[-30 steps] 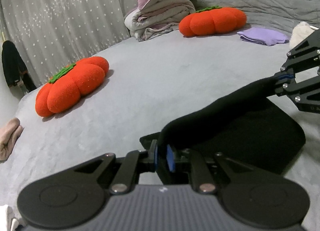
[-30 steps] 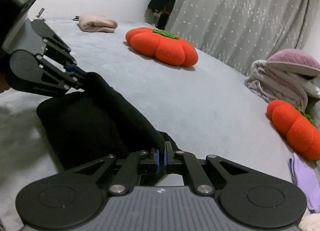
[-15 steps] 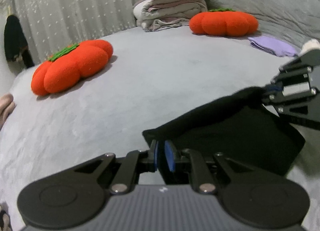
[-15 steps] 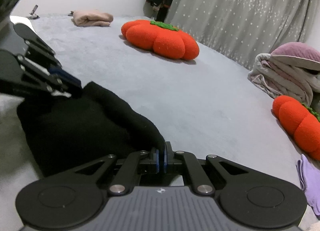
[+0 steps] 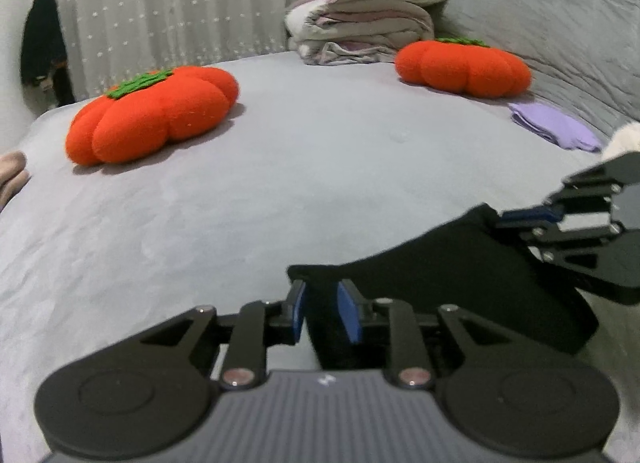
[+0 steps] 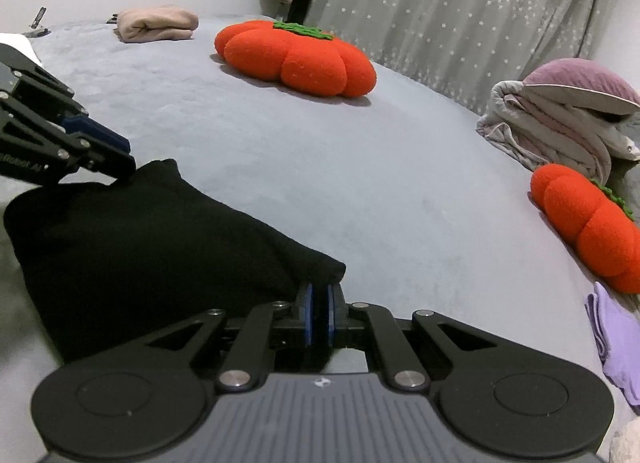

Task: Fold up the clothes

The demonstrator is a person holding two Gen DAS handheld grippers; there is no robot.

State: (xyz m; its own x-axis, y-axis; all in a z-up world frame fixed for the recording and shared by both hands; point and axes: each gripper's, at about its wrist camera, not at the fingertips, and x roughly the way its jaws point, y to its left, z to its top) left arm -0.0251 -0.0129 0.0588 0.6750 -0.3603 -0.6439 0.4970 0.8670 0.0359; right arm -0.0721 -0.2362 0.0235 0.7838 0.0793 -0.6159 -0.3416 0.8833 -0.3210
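1. Over the last second the black garment (image 5: 472, 263) has come down: its lifted edge, strung in the air between the two claws a second ago, now rests low on the folded layers. The left claw (image 5: 320, 313) has parted its blue pads since then.

2. The garment lies on the grey bed (image 5: 280, 183), at the near edge by the person, well apart from the orange cushions. It looks doubled over into a thick dark block.

3. Each claw sits at one end of the garment's far folded edge, probably because the pair carried that edge across and laid it down level.

4. Left claw: partly open, with a clear gap between the pads. Dark cloth sits in the gap, seemingly loose; I judge it released or releasing.

5. Right claw (image 6: 318, 313): pads nearly together at the garment's corner. In the right wrist view a thin gap shows between them and the cloth ends just ahead of the tips, so I cannot tell whether it pinches any fabric.

6. Elsewhere on the bed: a folded pink item (image 6: 156, 25) near the far corner, a lilac item (image 5: 554, 129) at the right edge.
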